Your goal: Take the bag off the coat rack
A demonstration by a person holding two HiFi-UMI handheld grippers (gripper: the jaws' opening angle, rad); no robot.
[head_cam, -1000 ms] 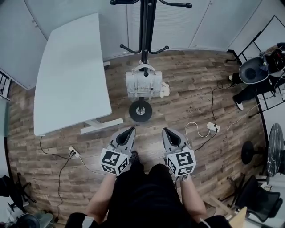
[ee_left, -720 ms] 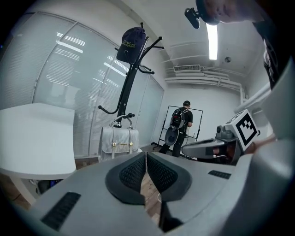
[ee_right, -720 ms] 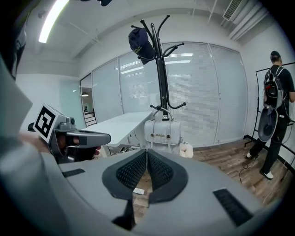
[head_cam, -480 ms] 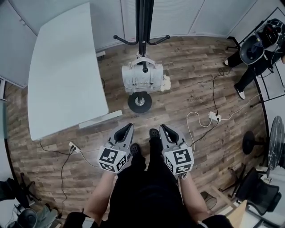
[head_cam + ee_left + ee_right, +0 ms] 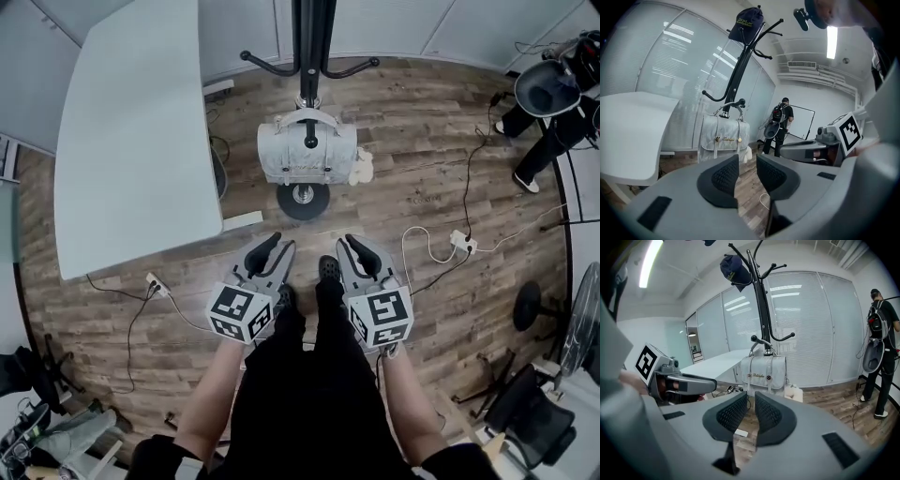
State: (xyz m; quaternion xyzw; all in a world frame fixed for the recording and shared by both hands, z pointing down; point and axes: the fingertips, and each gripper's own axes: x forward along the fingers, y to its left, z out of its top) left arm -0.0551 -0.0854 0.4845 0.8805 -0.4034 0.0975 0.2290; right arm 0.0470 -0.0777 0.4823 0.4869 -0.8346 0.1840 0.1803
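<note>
A pale grey handbag (image 5: 307, 150) hangs by its handles from a low hook of the black coat rack (image 5: 312, 47), above the rack's round base. The left gripper view shows the bag (image 5: 723, 137) straight ahead, out of reach. My left gripper (image 5: 274, 251) points at it; its jaws have just been opening and now stand a little apart with nothing between them (image 5: 747, 161). My right gripper (image 5: 352, 251) is level with the left one. Its jaws (image 5: 751, 399) are almost together and empty, and the bag (image 5: 764, 373) lies beyond them. A dark cap (image 5: 733, 269) tops the rack.
A white table (image 5: 131, 141) stands left of the rack. A small cream pouch (image 5: 361, 169) dangles at the bag's right side. A power strip with cables (image 5: 462, 242) lies on the wood floor to the right. A person with a backpack (image 5: 881, 343) stands far right.
Both grippers have moved forward toward the rack and dropped a little, so the bag is nearer. The left jaws have parted slightly. The person holding the grippers has stepped forward.
</note>
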